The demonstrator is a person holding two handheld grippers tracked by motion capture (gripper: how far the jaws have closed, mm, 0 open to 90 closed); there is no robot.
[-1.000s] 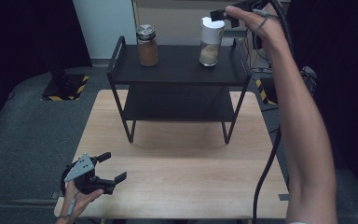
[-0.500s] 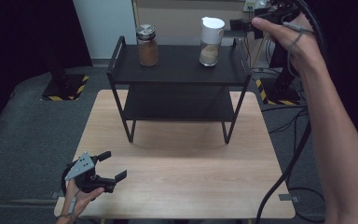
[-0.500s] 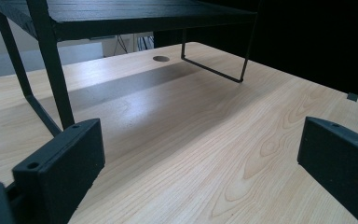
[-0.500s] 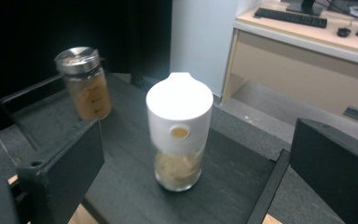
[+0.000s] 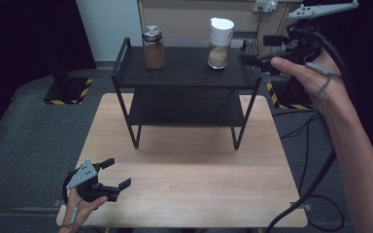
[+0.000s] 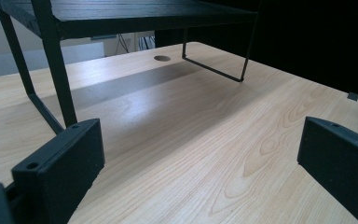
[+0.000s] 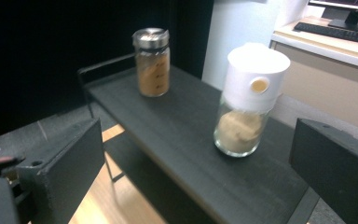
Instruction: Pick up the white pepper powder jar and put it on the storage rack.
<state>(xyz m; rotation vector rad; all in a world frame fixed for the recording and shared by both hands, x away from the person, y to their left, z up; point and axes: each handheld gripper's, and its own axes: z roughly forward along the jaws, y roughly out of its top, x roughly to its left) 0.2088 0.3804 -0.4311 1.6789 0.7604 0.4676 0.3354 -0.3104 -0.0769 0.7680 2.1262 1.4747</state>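
We see the right tool held with jaws apart just beside the white-capped jar on the black shelf's top, a brown jar farther left. The left tool rests open on the worktop.

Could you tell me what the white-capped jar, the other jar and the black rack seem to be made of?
White-capped jar: clear glossy body, likely glass or clear plastic, showing tan powder; matte white cap, probably plastic. Metal-lidded jar: clear body with printed marks, shiny silvery lid, seemingly metal. Rack: thin black legs suggest painted metal; the matte shelf could be metal or wood.
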